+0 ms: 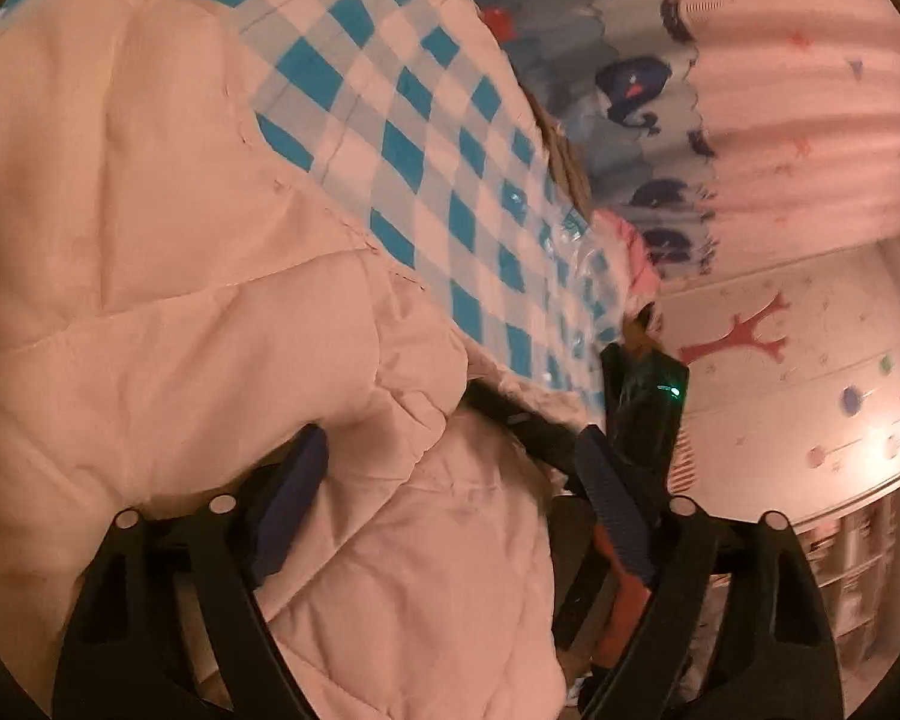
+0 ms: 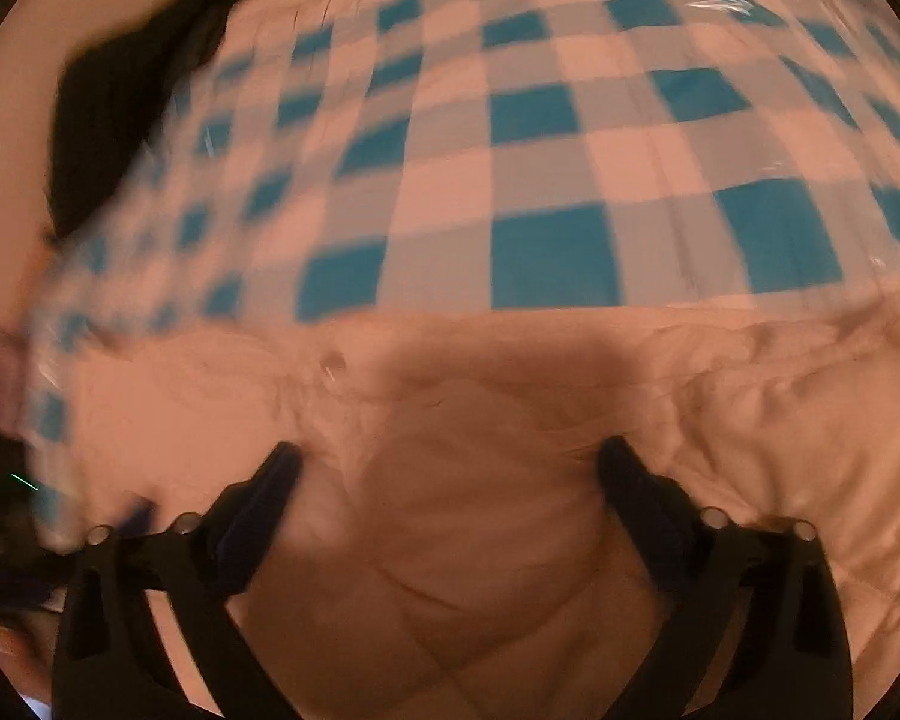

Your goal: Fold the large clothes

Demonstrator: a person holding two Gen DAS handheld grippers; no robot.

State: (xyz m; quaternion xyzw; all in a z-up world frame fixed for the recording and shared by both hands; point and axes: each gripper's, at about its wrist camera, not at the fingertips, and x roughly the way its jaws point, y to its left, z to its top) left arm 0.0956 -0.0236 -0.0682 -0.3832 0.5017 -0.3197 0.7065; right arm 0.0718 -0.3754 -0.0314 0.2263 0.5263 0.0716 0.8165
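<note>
A pale pink quilted coat (image 1: pixel 168 252) lies on a blue-and-white checked cloth (image 1: pixel 402 138). My left gripper (image 1: pixel 450 471) stands with its jaws wide over the coat's puffy edge. A bulge of the padding sits between the blue pads (image 1: pixel 615 495), and the right pad is clear of it. In the right wrist view the coat (image 2: pixel 750 396) fills the lower half below the checked cloth (image 2: pixel 546 180). My right gripper (image 2: pixel 450 462) is open wide, its fingertips down against the fabric, with a rounded fold between them. That view is blurred at the left.
A dark device with a green light (image 1: pixel 648 396) hangs just past the coat's edge. A black shape (image 2: pixel 132 96) lies at the cloth's far left. Whale-print curtain (image 1: pixel 630 78), pink curtain (image 1: pixel 810 120), decorated wall (image 1: pixel 810 372) and white shelves (image 1: pixel 852 570) lie beyond.
</note>
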